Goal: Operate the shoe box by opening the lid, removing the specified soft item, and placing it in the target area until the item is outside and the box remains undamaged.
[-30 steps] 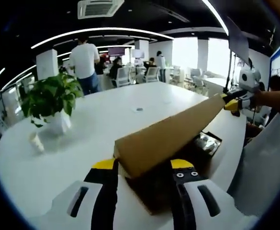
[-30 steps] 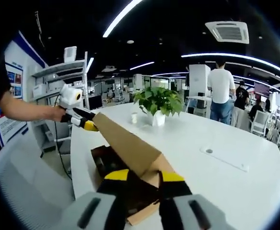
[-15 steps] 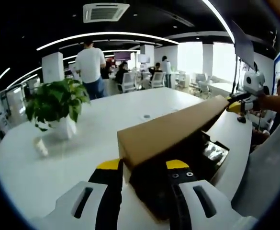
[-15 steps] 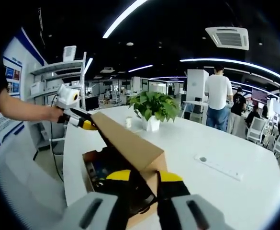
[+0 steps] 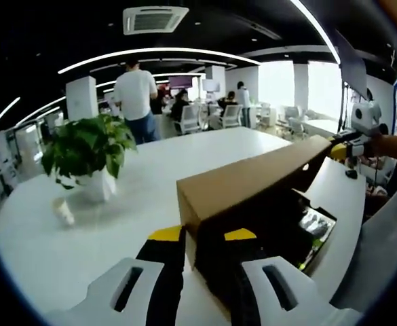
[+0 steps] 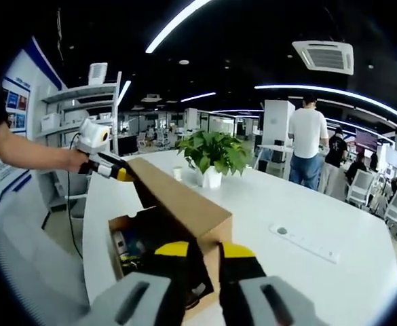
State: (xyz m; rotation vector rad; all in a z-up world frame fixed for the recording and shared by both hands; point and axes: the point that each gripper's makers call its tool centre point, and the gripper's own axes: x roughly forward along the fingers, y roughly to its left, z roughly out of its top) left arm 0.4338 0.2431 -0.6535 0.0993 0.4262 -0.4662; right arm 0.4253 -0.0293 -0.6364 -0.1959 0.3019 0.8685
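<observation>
The left gripper (image 5: 201, 236) and right gripper (image 6: 203, 249) each clamp an end of the raised lid (image 5: 252, 182), above the shoe box (image 6: 127, 238) at the white desk's (image 5: 103, 231) six-o'clock edge.

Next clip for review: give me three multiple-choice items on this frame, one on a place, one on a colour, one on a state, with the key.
1. Where does the plant stand?
A. on the white table
B. inside the box
C. on a chair

2. What colour are the tips of the left tongs?
A. red
B. yellow
C. green

3. How is the lid of the box?
A. flat shut
B. lifted, with the inside showing
C. lying apart on the table

Key: 1 A, its white pot sits on the tabletop beyond the box. 2 B, both tips are yellow over black. 3 B, the left and right tongs hold opposite ends of the lid above the dark inside of the box.
</observation>
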